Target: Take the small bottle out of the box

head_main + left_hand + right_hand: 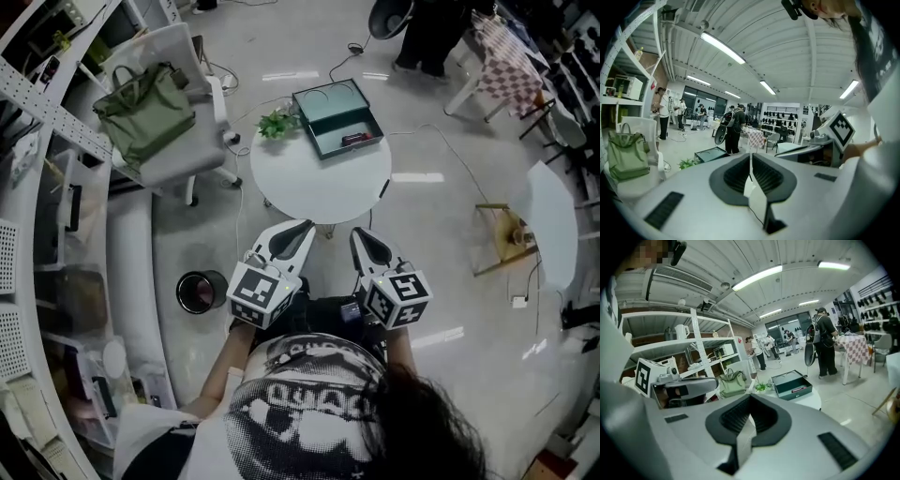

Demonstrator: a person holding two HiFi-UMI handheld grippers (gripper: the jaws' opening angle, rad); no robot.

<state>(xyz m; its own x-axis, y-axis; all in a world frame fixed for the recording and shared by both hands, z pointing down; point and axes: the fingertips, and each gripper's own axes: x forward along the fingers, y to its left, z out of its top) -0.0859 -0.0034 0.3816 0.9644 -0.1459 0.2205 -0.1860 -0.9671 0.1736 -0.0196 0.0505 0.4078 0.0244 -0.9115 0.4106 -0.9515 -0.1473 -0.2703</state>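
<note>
An open teal box (pixel 330 105) stands at the far side of a round white table (pixel 319 183). A small dark bottle (pixel 354 139) lies inside it near the front wall. The box (pixel 791 384) and the bottle (pixel 798 389) also show in the right gripper view, well ahead of the jaws. In the left gripper view only the box's lid (pixel 711 153) shows. My left gripper (pixel 306 226) and right gripper (pixel 359 233) hover side by side before the table's near edge, both short of the box. Both are shut with nothing between the jaws.
A small green plant (pixel 277 123) sits on the table left of the box. A white office chair carrying a green bag (pixel 145 117) stands to the left. A black bin (pixel 200 291) is on the floor at my left. A wooden stand (pixel 502 234) is to the right. People stand beyond.
</note>
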